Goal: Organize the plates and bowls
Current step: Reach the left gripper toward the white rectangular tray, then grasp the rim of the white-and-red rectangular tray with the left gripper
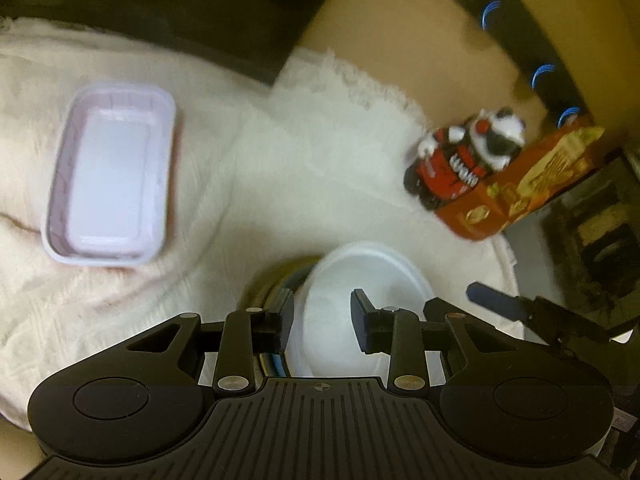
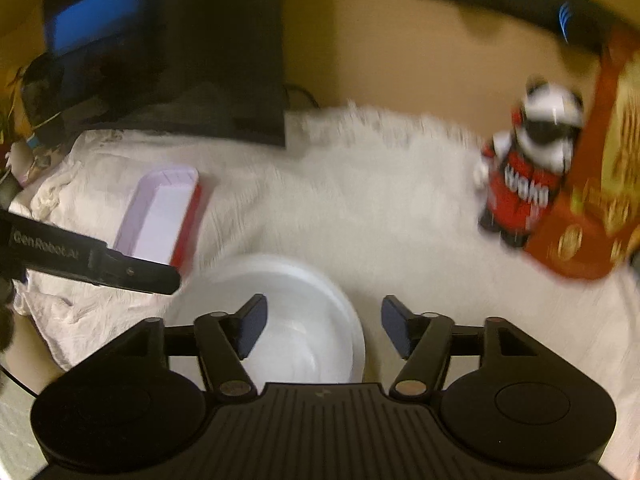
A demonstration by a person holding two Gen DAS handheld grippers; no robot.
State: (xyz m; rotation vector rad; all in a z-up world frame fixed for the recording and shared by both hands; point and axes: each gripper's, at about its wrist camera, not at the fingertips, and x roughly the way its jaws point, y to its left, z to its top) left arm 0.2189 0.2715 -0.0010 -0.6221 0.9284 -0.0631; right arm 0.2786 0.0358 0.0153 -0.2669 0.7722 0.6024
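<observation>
A white round bowl (image 1: 360, 304) sits on the white fluffy cloth (image 1: 280, 160), with a shiny metal dish (image 1: 276, 280) showing under its left edge. My left gripper (image 1: 322, 316) is open, its fingers straddling the bowl's left rim without closing on it. A pale lilac rectangular tray (image 1: 112, 176) lies to the left. In the right wrist view the bowl (image 2: 288, 320) is just ahead of my right gripper (image 2: 323, 330), which is open and empty over the bowl's right side. The tray (image 2: 160, 212) lies to the left; the left gripper's finger (image 2: 120, 272) reaches in from the left.
A red and white toy figure (image 1: 460, 160) leans against an orange-red box (image 1: 532, 176) at the right; both show in the right wrist view, toy (image 2: 524, 176) and box (image 2: 592, 200). A dark monitor (image 2: 168, 48) stands at the back. Beige wall behind.
</observation>
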